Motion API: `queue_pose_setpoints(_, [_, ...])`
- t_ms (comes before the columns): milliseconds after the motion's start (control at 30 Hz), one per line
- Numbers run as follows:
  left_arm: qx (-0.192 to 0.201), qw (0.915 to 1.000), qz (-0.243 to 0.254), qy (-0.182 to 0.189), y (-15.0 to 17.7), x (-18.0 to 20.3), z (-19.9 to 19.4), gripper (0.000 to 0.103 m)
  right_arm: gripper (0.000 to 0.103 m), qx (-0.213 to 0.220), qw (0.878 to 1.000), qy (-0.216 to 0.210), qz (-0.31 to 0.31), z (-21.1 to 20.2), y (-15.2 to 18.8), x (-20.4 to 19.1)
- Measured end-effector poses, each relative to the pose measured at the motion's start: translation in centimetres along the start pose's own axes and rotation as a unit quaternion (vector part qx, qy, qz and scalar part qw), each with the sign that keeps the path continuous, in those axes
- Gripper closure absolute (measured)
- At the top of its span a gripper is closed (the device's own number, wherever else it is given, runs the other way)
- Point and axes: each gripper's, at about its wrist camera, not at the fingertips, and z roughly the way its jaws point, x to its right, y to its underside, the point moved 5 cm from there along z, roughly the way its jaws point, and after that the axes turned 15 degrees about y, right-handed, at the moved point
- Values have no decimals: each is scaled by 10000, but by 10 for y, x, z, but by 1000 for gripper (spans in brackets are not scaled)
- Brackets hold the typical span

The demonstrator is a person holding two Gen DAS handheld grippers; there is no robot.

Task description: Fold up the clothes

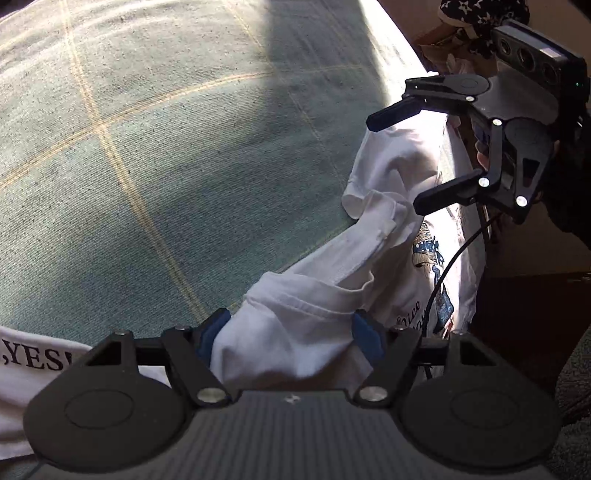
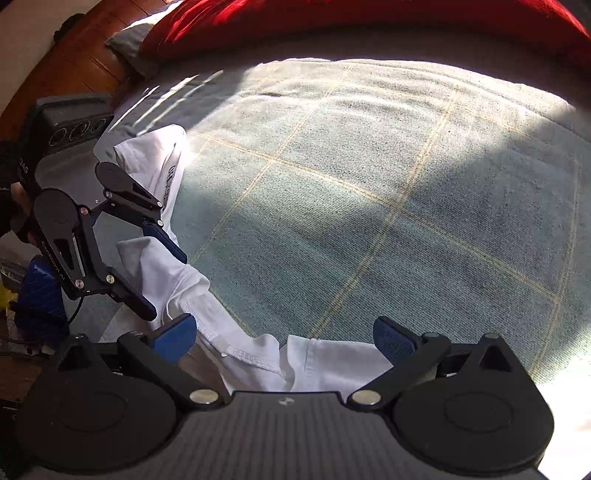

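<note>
A white T-shirt [image 1: 303, 317] with a blue print lies bunched along the near edge of a green checked bed cover [image 1: 147, 166]. My left gripper [image 1: 291, 332] is open, with a bunched fold of the shirt between its blue pads, which do not pinch it. My right gripper [image 2: 284, 336] is open over the shirt's hem [image 2: 258, 358]. The right gripper also shows in the left wrist view [image 1: 397, 162], fingers spread above the shirt. The left gripper shows in the right wrist view [image 2: 166, 284], open around the cloth.
A second white garment printed "YES" [image 1: 33, 360] lies at the left under my left gripper. A red blanket [image 2: 351, 26] lies along the far side of the bed. Wooden floor [image 2: 74, 62] and clutter lie beyond the bed edge.
</note>
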Motion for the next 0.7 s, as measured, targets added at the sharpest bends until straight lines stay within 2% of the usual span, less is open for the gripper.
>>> queue_pose_setpoints(167, [-78, 9992, -367, 150, 8, -14, 2, 31, 0, -667, 9941, -701, -492, 22, -13, 18])
queue_pose_setpoints(300, [-22, 9978, -554, 357, 11, -19, 0, 31, 0, -1586, 9774, -1195, -726, 46, -10, 31])
queue_pose_setpoints(400, [15, 9965, -658, 517, 8, -22, 1, 31, 0, -2032, 9627, -1555, -883, 48, -7, 36])
queue_pose_setpoints(567, [43, 9938, -795, 779, 0, -25, 7, 30, 0, -2577, 9403, -1821, -1278, 55, -5, 30])
queue_pose_setpoints(700, [-130, 9925, -706, 988, -6, -20, 11, 30, 0, -2829, 9293, -2089, -1128, 64, -10, 20])
